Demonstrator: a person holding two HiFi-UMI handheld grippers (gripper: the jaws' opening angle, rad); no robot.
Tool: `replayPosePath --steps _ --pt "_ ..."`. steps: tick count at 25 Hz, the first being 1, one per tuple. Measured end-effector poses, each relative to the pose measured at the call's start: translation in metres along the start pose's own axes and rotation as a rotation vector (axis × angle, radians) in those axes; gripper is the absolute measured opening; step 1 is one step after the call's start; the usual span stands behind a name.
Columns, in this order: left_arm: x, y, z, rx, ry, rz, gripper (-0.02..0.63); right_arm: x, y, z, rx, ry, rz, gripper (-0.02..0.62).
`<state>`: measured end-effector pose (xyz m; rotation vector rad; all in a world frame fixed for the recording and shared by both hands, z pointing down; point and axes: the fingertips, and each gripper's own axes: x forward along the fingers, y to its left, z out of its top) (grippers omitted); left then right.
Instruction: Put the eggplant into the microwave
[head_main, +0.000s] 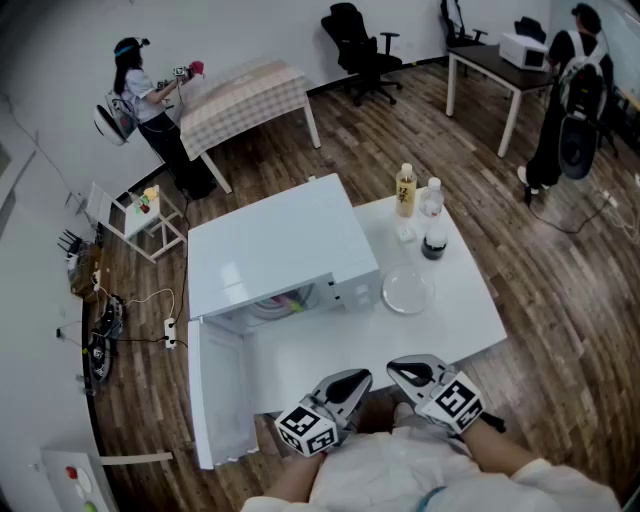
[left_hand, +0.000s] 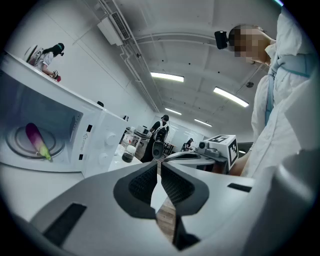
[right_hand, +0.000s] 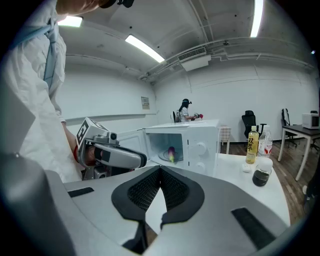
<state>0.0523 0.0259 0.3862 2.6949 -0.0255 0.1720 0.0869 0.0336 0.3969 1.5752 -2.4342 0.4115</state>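
Left gripper (left_hand: 160, 169) and right gripper (right_hand: 160, 172): ribbed dark pads (left_hand: 142, 182) pressed together with nothing between them, both at the near edge of the white table (head_main: 460, 300). Ahead and leftward stands the boxy white microwave (head_main: 280, 250), its door (head_main: 215, 390) swung open and nearer the left gripper. The eggplant (left_hand: 37, 141), smooth and purple, lies on the glass turntable (left_hand: 20, 137) inside, green stem end frontward. Closing the door is probably all that is left.

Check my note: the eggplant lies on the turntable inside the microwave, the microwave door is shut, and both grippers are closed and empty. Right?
Not quite. The door stands open, swung outward, as the head view shows. The eggplant does lie on the turntable inside the microwave, and the left gripper and right gripper are both closed and empty.
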Motion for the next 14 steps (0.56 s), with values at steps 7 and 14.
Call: replayPosePath --steps 7,14 --pt "-0.0029 0.0033 0.0013 -0.002 -0.011 0.007 0.014 0.0016 0.001 -0.0002 -0.007 0.007 0.007 0.032" --pt "-0.0035 0.0039 0.0012 0.004 -0.009 0.001 0.014 0.0059 0.0015 0.0005 -0.011 0.009 0.008 0.032"
